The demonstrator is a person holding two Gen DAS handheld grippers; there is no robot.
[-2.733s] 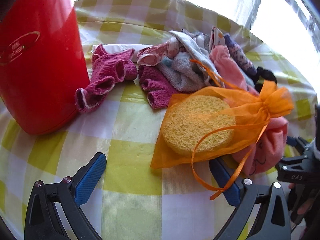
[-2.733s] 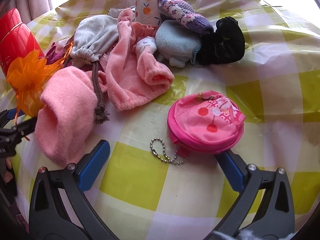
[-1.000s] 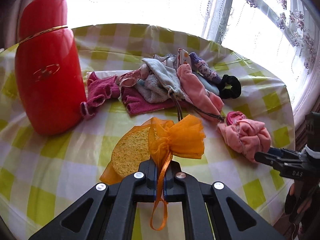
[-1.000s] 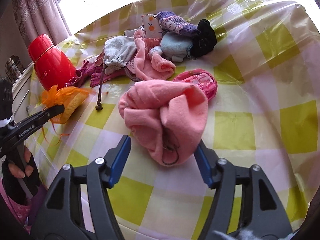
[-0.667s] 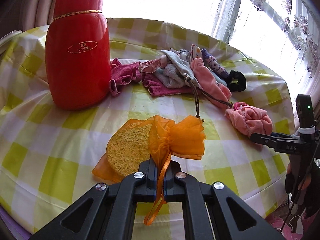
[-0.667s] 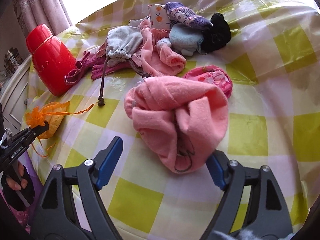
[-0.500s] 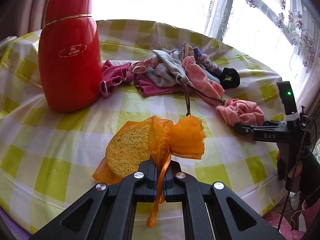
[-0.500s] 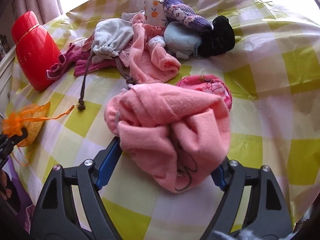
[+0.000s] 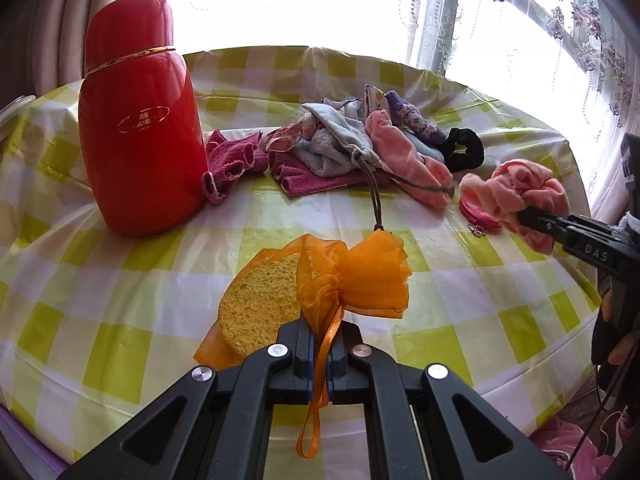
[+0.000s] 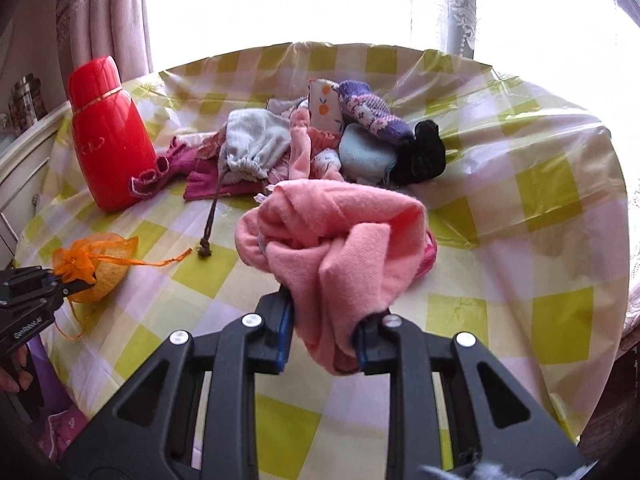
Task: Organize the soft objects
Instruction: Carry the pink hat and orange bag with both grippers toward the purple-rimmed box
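Note:
My left gripper (image 9: 319, 346) is shut on the neck of an orange mesh bag (image 9: 352, 276) that holds a yellow sponge (image 9: 256, 300); the bag rests near the front of the table and also shows in the right wrist view (image 10: 94, 258). My right gripper (image 10: 320, 336) is shut on a crumpled pink cloth (image 10: 336, 232) and holds it above the table; the cloth also shows in the left wrist view (image 9: 520, 196). A pile of soft items (image 9: 360, 148) lies at the back: grey drawstring pouch (image 10: 252, 144), magenta cloths, pink sock, purple sock, black scrunchie (image 9: 462, 148).
A tall red thermos (image 9: 140, 120) stands at the left on the yellow-checked tablecloth (image 9: 460, 292). A pink round pouch (image 9: 476, 214) with a bead chain lies under the held cloth. Window and curtains stand behind the table. The table edge curves close at front and right.
My right gripper has closed on the pink cloth and lifted it off the table. My left gripper stays shut on the orange bag, drawn slightly back toward the table's front.

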